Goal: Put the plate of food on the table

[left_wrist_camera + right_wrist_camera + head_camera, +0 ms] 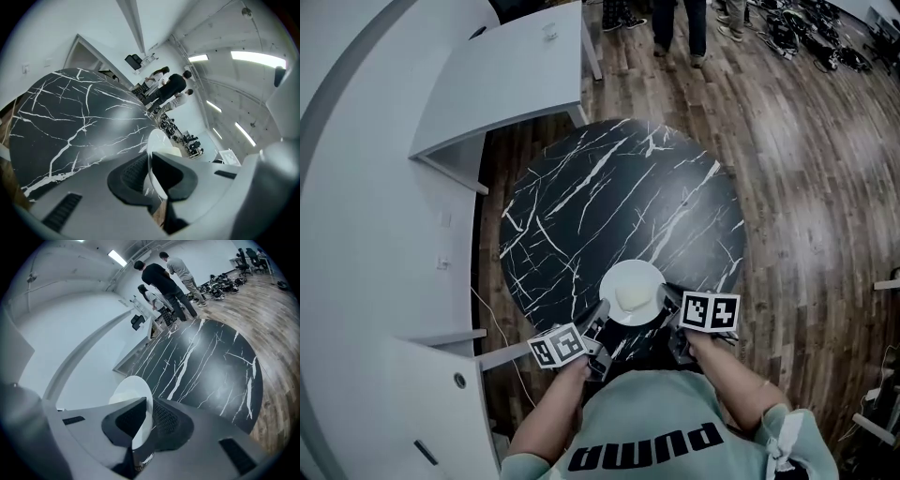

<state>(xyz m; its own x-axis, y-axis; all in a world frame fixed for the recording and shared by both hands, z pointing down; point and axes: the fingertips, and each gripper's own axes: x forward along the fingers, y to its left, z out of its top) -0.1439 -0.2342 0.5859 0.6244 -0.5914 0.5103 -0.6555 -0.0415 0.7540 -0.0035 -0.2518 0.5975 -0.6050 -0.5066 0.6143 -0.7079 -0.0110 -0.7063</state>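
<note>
Two grippers, one plate, one desk.

1. Plate (pixel 631 292): white, round, carrying one pale lump of food (pixel 630 299). It lies over the near edge of the desk (pixel 609 187), directly in front of you. No view shows whether its base touches the top or hangs just above it.

2. Left gripper (pixel 602 317): your fingers (pixel 133 172) are clenched on the plate's left rim. The left gripper view shows that rim edge-on between them.

3. Right gripper (pixel 667 302): your fingers (pixel 169 420) are clamped on the opposite rim, with the thin white edge pinched between the ribbed pads.

4. Desk: round, black marble with white veins, standing on a wood floor (pixel 806 187).

5. Status, as a judgement:
- Done: the plate has reached the desk and is level, and the food sits centred on it.
- Left: you hold it with both grippers, so it is not yet put down. Its place at the very edge looks marginal.
- Next: you would do well to carry it further in over the marble, lower it until it rests flat, then open each gripper and draw back along the rim line without tipping it.
</note>
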